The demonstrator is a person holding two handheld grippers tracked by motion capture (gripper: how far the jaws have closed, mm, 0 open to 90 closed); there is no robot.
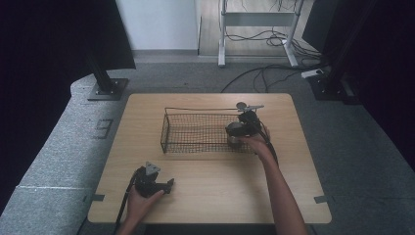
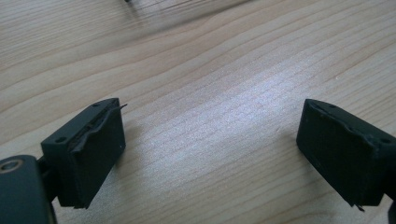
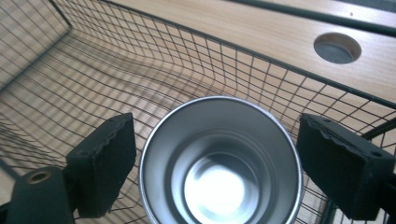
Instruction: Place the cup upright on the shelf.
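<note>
A black wire basket (image 1: pixel 195 108) sits on the wooden table (image 1: pixel 220 191), a little behind its middle. An empty steel cup (image 3: pixel 219 163) stands upright in the basket's right end (image 1: pixel 233 140). My right gripper (image 1: pixel 238 132) hangs over that end and points down at the cup. Its jaws (image 3: pixel 217 158) stand open, one on each side of the rim, with a thin gap at both pads. My left gripper (image 1: pixel 169 185) rests on the table near the front left. It (image 2: pixel 210 154) is open, with bare wood between its pads.
A round hole (image 3: pixel 337 47) is cut in the tabletop just beyond the basket wall (image 3: pixel 116 70). Behind the table, cables (image 1: pixel 274 73) lie on the grey floor, and black stand feet (image 1: pixel 107 88) flank it.
</note>
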